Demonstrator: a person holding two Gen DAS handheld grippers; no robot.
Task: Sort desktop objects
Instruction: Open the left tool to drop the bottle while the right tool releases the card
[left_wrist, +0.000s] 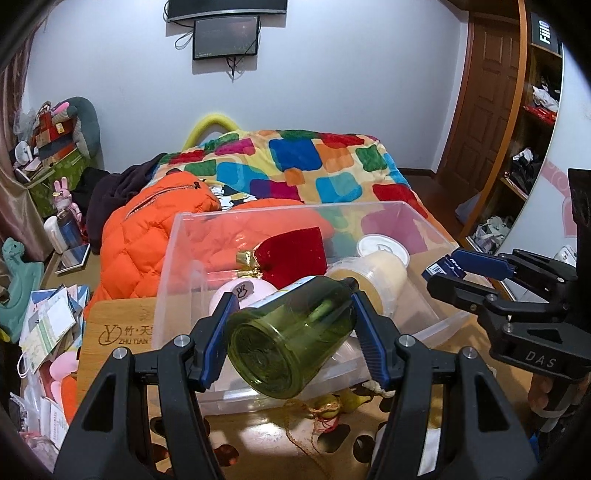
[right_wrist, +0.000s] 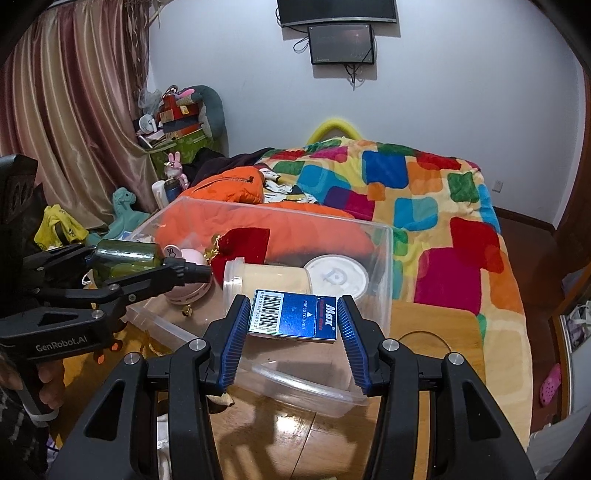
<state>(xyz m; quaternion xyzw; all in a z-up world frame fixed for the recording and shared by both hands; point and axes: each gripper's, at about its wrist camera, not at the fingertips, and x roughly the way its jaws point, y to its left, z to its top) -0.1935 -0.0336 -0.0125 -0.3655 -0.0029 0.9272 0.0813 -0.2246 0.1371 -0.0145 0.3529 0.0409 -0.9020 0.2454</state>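
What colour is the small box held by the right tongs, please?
Blue small box, with a white barcode; right wrist view.

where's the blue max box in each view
Left wrist view: the blue Max box is at the right edge, pinched in the right gripper and seen nearly edge-on.
Right wrist view: it sits centre, low in the frame, barcode and lettering up, between that gripper's blue pads.
Shared landmark: the clear plastic bin just beyond it.

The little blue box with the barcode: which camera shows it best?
The right wrist view: the blue box faces the lens, barcode and "Max" lettering readable. The left wrist view shows it only edge-on, far right, in the right hand-held gripper.
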